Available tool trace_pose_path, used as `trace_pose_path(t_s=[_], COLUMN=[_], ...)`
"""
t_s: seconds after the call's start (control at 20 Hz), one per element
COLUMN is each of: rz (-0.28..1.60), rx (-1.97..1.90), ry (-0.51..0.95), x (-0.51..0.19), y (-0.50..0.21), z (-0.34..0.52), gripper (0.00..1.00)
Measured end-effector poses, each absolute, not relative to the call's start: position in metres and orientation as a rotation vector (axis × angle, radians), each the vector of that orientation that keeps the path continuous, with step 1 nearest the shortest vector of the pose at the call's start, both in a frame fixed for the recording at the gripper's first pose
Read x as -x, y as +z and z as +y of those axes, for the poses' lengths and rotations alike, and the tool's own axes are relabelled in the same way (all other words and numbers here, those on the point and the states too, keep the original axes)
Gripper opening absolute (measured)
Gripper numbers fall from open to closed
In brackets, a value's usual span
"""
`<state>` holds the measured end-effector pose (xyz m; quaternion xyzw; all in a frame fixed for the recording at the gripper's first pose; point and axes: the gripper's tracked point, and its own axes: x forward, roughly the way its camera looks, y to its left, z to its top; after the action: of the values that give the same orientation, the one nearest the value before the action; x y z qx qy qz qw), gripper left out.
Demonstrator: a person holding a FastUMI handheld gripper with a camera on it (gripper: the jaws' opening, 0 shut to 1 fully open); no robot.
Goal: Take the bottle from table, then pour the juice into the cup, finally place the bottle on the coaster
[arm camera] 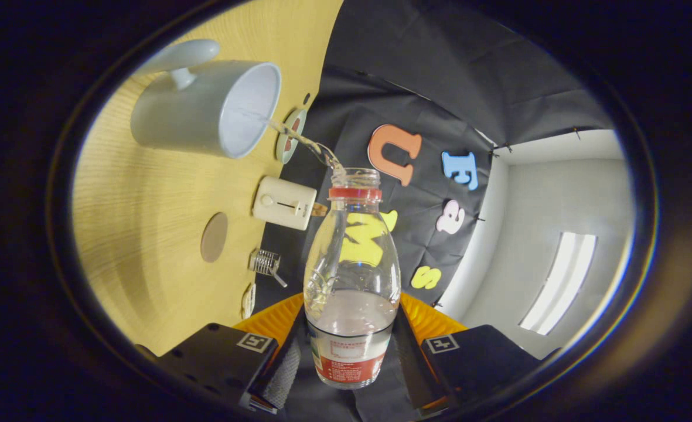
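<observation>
My gripper [350,351] is shut on a clear plastic bottle [351,264] with a red neck ring and a red label; both fingers press its lower body. The view is rolled over, so the wooden table [146,234] stands to the side. The bottle is tipped, and a thin clear stream [302,140] runs from its open mouth into a grey mug [205,111] with a white inside. A round brown coaster [214,237] lies flat on the table, apart from the mug and beyond my fingers.
A cream toaster [284,203] stands near the table's back edge by the cloth wall. A small wire rack [266,264] and a round patterned disc [290,136] behind the mug also sit there. A white wall and a ceiling light [556,281] lie beyond the booth.
</observation>
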<state>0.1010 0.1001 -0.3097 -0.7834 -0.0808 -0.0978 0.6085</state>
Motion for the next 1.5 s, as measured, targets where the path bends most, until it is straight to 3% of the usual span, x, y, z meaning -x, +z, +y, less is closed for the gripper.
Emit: trace_pose_path(t_s=[1.5], rz=[-0.283], rx=[1.896], ry=[-0.311], x=[-0.091], y=[-0.294], z=[0.112], gripper=[0.80])
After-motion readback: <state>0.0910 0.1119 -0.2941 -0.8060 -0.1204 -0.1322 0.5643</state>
